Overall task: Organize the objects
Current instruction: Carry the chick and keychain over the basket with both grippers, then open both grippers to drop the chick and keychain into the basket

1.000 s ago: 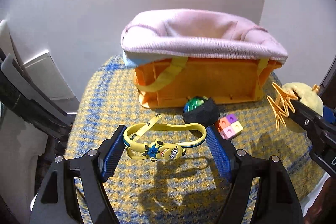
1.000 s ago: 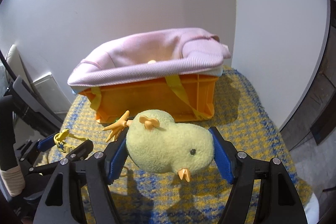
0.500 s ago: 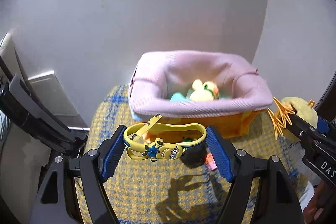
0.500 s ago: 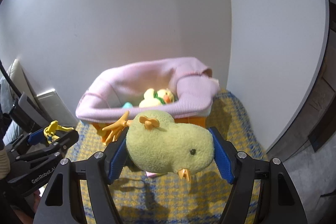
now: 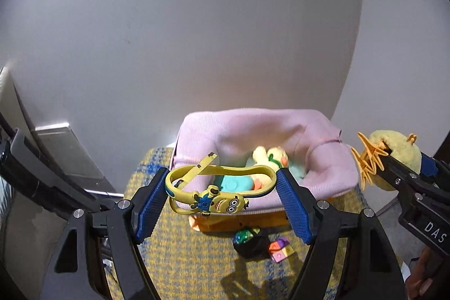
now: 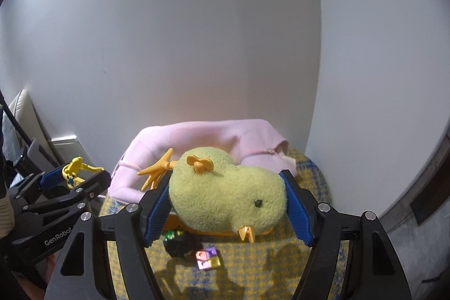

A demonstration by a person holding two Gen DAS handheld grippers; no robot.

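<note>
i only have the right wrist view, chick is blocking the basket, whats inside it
Observer: From the left wrist view, a yellow plush duck already lies inside the pink-lined basket.
Operator: anything else in there
Observer: Yes, something turquoise sits beside the duck; I can't tell what it is.
Operator: whats the left gripper holding, i just see a yellow bit
Observer: The left gripper is shut on a yellow minion wristband, pinched end to end between the blue pads, in front of the basket's near rim. The plush chick is clamped in the right gripper.
</note>
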